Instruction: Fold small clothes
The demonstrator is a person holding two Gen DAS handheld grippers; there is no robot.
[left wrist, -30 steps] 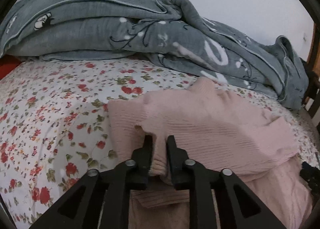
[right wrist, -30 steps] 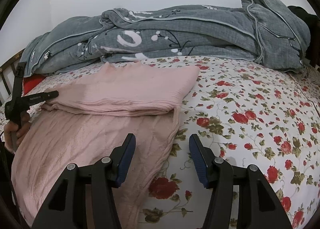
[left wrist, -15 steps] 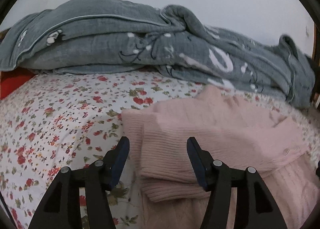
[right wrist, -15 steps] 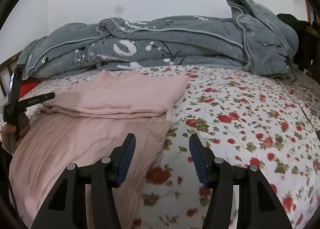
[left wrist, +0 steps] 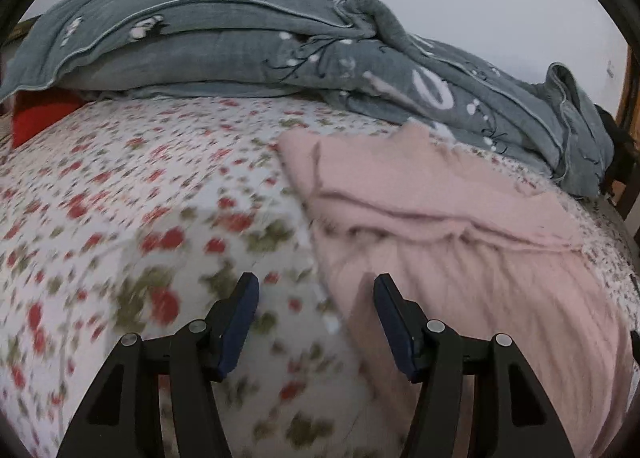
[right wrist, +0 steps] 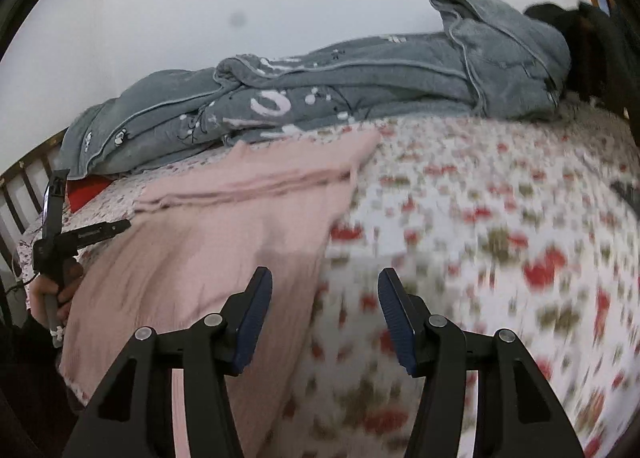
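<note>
A pink knit garment lies on the flowered bed sheet, its far part folded back over the near part. My left gripper is open and empty, low over the sheet at the garment's left edge. In the right wrist view the garment lies to the left. My right gripper is open and empty, over the garment's right edge. The left gripper shows there at the far left, in a hand.
A grey quilt is heaped along the far side of the bed against a white wall. A red item peeks from under its left end. A wooden bed rail and dark clothing sit at the edges.
My left gripper let go of the folded pink edge, opened, and drew back and left along the garment. My right gripper stayed open and moved nearer the garment's right edge.
</note>
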